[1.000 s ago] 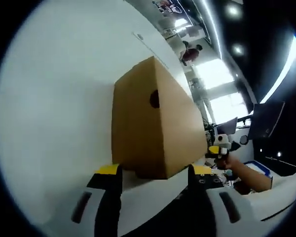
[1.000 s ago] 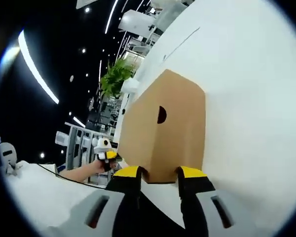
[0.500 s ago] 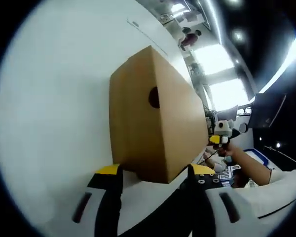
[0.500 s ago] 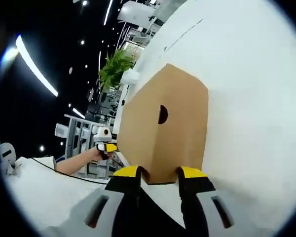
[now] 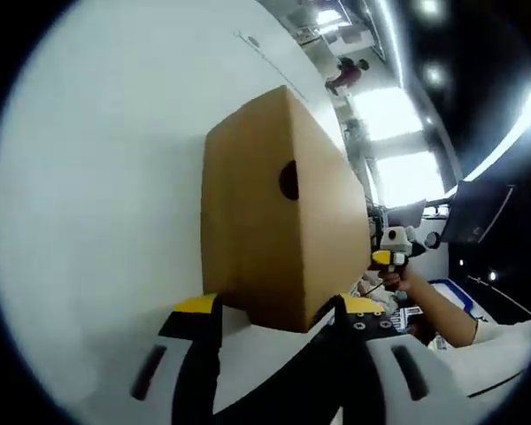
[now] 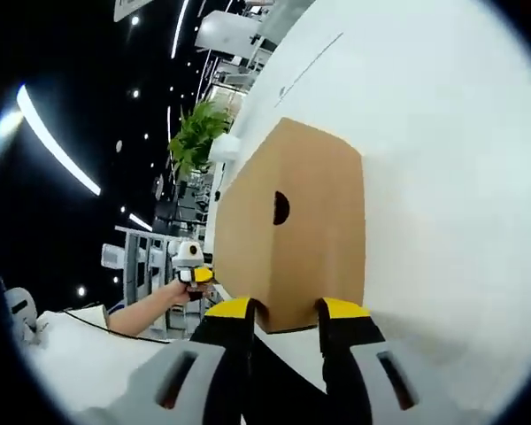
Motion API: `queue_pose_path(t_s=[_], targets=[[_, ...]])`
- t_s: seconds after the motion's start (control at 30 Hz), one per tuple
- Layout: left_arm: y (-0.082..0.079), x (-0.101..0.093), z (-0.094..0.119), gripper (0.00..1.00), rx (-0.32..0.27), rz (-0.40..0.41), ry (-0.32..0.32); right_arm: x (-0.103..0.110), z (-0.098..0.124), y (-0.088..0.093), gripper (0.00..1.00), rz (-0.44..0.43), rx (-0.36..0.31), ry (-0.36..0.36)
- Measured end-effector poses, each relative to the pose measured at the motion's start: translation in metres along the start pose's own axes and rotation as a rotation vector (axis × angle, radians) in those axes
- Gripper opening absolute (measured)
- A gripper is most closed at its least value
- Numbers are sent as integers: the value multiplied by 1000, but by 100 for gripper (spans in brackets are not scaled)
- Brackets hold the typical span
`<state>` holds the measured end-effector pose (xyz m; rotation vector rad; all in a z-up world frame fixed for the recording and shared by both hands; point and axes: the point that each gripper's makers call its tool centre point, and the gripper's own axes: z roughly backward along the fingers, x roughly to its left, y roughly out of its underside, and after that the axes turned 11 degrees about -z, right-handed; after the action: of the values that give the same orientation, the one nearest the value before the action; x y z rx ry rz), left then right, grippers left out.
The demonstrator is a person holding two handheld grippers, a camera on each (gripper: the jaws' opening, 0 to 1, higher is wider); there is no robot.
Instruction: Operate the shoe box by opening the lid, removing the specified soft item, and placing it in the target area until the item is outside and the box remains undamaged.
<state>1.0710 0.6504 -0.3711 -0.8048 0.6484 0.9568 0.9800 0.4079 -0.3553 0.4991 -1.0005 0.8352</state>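
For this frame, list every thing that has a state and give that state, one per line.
shoe box: closed, lid on, resting on the white table.
left gripper: open, jaws either side of the box's near corner.
right gripper: open, jaws at the box's near edge.
soft item: hidden, presumably inside the box.

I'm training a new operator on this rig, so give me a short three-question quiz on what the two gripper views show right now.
1. True or false: the lid of the shoe box is already lifted off.
2. What surface does the box stand on? A) white table B) dark floor C) grey shelf
3. What round feature marks the box's end faces?

Key
1. False: the box looks closed, and the left gripper and right gripper each have open jaws at a bottom edge of the box.
2. A, the white table.
3. A dark round hole.
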Motion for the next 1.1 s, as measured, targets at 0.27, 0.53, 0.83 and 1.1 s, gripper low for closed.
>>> queue_pose_path(t_s=[0.27,0.53,0.83,1.1], targets=[[-2,-1,2,48,-6,-1,-26,2,1,5,28,-26,36,-2],[-2,-6,6,40,11,2,-1,21,6,4,26,-108,-44,-69],[-4,-9,13,35,-5,32,20,26,9,2,26,-148,-55,-100],[-7,-14,16,38,-42,85,52,20,18,-15,25,-229,-96,-195]])
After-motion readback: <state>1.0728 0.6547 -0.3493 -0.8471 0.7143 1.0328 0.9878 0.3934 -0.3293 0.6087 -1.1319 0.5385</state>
